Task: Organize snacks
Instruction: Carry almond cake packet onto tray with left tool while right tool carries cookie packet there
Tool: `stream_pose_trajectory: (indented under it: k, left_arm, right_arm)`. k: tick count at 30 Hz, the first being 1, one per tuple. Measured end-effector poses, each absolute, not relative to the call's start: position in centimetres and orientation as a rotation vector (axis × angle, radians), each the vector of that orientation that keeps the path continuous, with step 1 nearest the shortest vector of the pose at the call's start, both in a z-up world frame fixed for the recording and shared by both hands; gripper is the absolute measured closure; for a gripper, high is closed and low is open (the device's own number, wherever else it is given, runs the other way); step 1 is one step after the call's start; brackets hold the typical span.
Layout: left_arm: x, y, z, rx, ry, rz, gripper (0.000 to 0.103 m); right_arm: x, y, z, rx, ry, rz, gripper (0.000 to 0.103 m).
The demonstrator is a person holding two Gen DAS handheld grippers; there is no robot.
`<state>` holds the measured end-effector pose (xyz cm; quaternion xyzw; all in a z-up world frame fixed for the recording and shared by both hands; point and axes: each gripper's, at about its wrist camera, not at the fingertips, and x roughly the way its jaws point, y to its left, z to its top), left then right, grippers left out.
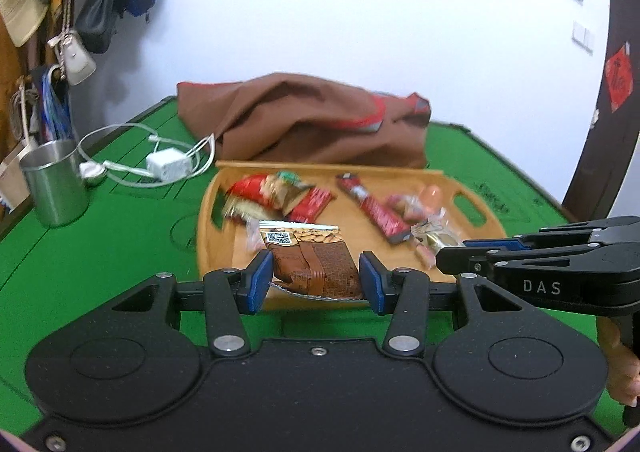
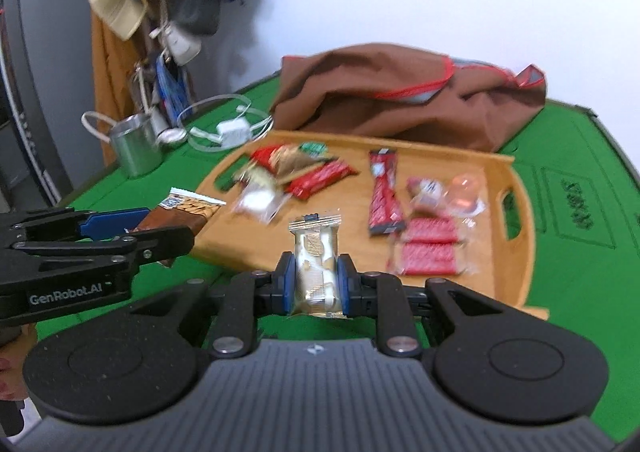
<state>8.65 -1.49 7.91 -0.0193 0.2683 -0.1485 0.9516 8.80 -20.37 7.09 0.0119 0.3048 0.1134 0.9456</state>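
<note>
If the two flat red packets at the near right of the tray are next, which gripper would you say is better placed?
Right, probably. The red packets lie just beside the right gripper, far from the left gripper. But both are full: right holds a gold packet, left a brown packet.

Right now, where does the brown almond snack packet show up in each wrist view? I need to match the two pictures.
Left wrist view: the brown almond snack packet sits bottom centre, clamped between the left gripper pads.
Right wrist view: the same packet is at mid-left, sticking out of the left gripper seen from the side.
Shared landmark: the wooden tray on the green table, with the brown bag behind it.
</note>
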Motion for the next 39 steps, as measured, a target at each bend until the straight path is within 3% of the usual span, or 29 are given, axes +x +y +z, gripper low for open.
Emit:
stream_pose_trajectory:
  k: [13, 21, 39]
  left_arm:
    - [14.3, -2.3, 9.1, -0.092, 0.55, -0.34, 0.058]
    - [18.1, -2.5, 6.8, -0.13, 0.618, -0.303, 0.058]
    - [20.0, -3.4, 2.6, -0.069, 0.701, -0.262, 0.058]
  right_arm:
    - [13.3, -21.8, 8.4, 0.124, 0.631, 0.148, 0.077]
    - [17.5, -21.8, 6.4, 0.201, 0.757, 0.151, 0.077]
    - [20.0, -20.9, 3.2, 0.157, 0.833, 0.102, 0.076]
